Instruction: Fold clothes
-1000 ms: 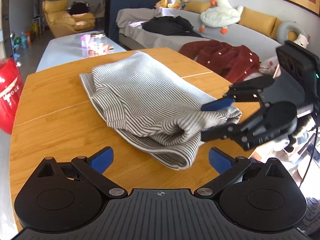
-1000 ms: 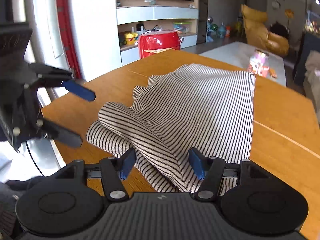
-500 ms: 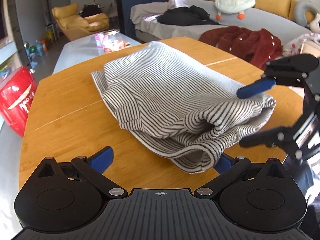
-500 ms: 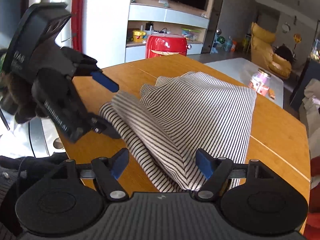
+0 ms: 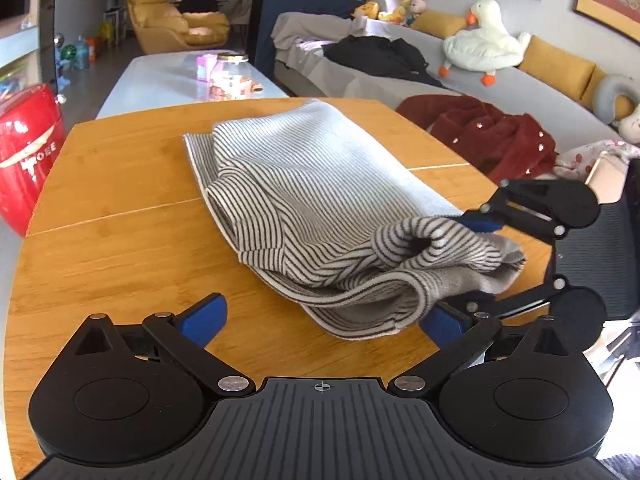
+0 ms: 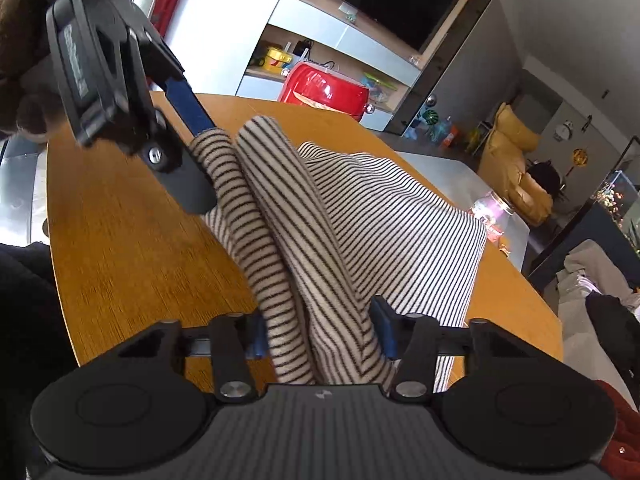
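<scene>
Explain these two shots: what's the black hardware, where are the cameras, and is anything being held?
There is no robot arm here. A person holds a two-finger clamp in each hand, and each clamp carries a wide-angle camera looking forward along its fingers. The black shape along the bottom of each picture is that camera's own clamp.

One picture is taken from the left gripper, the other from the right gripper. Each picture also shows the other gripper from the side.

A striped top, partly folded, lies on the wooden table. The right gripper's fingers have just been closing and now pinch a bunched fold at the near end of the top. The left gripper's fingers stand wide open, with the top's edge between them but not gripped.
</scene>
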{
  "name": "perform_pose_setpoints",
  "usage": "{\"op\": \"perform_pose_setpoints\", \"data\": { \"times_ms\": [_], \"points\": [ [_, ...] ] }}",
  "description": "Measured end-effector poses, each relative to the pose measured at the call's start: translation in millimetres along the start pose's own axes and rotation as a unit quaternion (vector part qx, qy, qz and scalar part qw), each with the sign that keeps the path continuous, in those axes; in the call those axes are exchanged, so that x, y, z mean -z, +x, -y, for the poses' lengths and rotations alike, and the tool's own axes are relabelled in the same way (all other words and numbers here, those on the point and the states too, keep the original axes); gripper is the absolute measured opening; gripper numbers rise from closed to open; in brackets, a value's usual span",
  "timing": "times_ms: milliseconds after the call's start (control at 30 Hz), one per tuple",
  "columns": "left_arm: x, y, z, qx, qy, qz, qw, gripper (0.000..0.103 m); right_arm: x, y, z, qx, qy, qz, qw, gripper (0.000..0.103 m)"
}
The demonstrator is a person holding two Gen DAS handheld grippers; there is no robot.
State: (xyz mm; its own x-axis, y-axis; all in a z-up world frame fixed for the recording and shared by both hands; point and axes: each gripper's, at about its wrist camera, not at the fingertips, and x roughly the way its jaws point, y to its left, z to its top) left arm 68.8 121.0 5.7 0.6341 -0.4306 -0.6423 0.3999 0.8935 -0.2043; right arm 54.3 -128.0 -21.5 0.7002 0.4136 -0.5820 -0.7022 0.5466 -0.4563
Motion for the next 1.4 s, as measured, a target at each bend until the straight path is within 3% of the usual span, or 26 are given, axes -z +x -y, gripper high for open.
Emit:
{"op": "perform_pose_setpoints", "data": {
  "times_ms": [133, 200, 267, 367, 467, 600, 733, 933, 1133, 1233, 1400],
  "points": [
    [-21.0, -25.1, -26.1, 0.063, -0.069, 0.053, 0.9942, 0.103, 0.7, -3.6, -8.1, 0.005, -0.029, -0.004, 1.0, 0.038],
    [-39.2, -21.1, -30.4, 0.058, -0.073, 0.073, 0.9929, 0.103, -1.1, -3.6, -8.6, 0.002, -0.032, -0.009, 0.999, 0.037],
    [-56.6, -2.5, -27.7, 0.051, -0.043, 0.082, 0.9944, 0.103, -2.5, -4.0, -10.8, 0.002, -0.037, -0.013, 0.999, 0.036],
    [-72.9, 47.3, -26.7, 0.034, -0.017, 0.043, 0.9984, 0.101, -3.2, -6.7, -15.1, 0.0, -0.044, -0.019, 0.999, 0.035],
    [-67.8, 85.8, -30.3, 0.0, 0.009, -0.004, 1.0, 0.075, -0.5, -15.4, -19.1, -0.009, -0.052, -0.026, 0.998, 0.032],
    [-53.2, 80.6, -37.0, -0.005, 0.014, 0.006, 0.9999, 0.078, 1.3, -25.2, -23.1, -0.025, -0.05, -0.034, 0.998, 0.031],
    [-39.3, 62.2, -43.6, -0.045, 0.027, 0.017, 0.9985, 0.088, -3.8, -38.5, -23.8, -0.063, -0.038, -0.052, 0.996, 0.03],
    [-27.8, 61.7, -44.2, -0.02, 0.043, -0.001, 0.9989, 0.09, -21.2, -70.1, -15.4, -0.104, -0.024, -0.063, 0.992, 0.025],
    [-26.0, 50.4, -56.8, 0.052, 0.014, 0.009, 0.9985, 0.093, -91.5, -111.2, 53.2, -0.086, -0.065, -0.007, 0.994, 0.024],
    [-27.2, 40.4, -71.3, 0.064, -0.011, 0.024, 0.9976, 0.09, -107.5, -88.3, 86.5, -0.114, -0.091, 0.002, 0.989, 0.025],
    [-31.4, 14.5, -100.6, 0.08, -0.052, 0.047, 0.9943, 0.091, -106.9, 3.2, 121.3, -0.16, -0.065, -0.016, 0.985, 0.025]
  ]
}}
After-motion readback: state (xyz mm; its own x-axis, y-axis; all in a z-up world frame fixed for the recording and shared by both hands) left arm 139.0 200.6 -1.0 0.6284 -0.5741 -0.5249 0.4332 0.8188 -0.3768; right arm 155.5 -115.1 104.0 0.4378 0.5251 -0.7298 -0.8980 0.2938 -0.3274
